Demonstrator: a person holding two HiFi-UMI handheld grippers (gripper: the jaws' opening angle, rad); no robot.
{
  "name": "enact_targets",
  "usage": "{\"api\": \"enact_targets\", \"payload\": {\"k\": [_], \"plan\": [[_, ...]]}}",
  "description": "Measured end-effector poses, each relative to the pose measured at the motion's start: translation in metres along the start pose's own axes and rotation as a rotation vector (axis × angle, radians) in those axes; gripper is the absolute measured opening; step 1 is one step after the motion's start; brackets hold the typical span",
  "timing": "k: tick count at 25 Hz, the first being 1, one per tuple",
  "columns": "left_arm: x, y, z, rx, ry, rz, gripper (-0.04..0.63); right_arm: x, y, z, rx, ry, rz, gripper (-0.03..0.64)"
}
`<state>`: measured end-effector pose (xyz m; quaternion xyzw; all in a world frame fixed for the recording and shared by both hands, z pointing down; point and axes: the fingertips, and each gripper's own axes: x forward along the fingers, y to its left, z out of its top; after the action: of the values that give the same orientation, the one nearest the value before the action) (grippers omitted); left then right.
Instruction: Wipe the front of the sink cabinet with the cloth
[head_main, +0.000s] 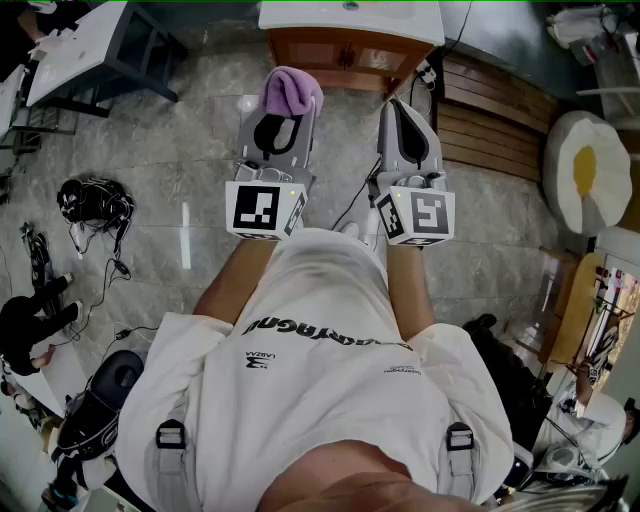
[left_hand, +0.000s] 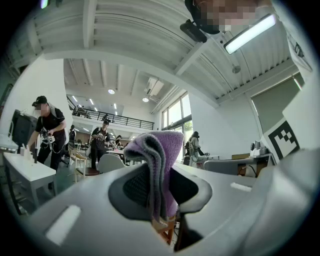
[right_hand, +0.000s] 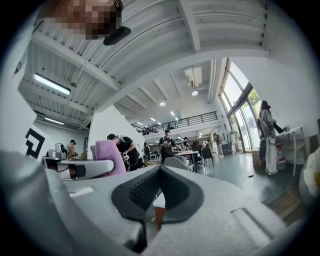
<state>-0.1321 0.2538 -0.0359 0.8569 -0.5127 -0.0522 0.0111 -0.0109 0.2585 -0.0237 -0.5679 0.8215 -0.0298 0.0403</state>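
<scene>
while over grey stone floor (head_main: 200, 165), cloth (head_main: 291, 90) before sink cabinet (head_main: 345, 52)

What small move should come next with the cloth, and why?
Probably carry the left gripper forward and down toward the cabinet's wooden front. Its jaws are already shut on the purple cloth, and in the head view floor shows between the cloth and the cabinet, so there is no contact yet.

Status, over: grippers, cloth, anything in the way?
Left gripper shut on purple cloth. Right gripper shut, empty. Sink cabinet ahead, cloth off it. Cable lies between.
</scene>
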Motion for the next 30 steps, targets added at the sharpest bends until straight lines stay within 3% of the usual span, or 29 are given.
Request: {"api": "enact_targets", "payload": {"k": [7,14,20,24,30], "plan": [[0.001,0.027,-0.005,-0.002,0.007,0.006,0.081,0.021,0.008,-0.006,0.027,0.000,-0.008,0.000],[0.000,0.061,-0.012,-0.031,0.039,-0.024,0.081,0.039,0.019,-0.018,0.023,0.014,-0.076,0.000],[0.005,0.070,-0.050,-0.038,0.114,-0.083,0.081,0.059,0.019,-0.036,-0.010,0.057,-0.112,0.000],[0.028,0.084,-0.077,-0.080,0.151,-0.060,0.081,0.077,0.004,-0.051,-0.012,0.078,-0.112,0.000],[0.085,0.092,-0.122,-0.044,0.215,-0.018,0.081,0.116,-0.053,-0.088,0.002,0.115,-0.115,0.000]]}}
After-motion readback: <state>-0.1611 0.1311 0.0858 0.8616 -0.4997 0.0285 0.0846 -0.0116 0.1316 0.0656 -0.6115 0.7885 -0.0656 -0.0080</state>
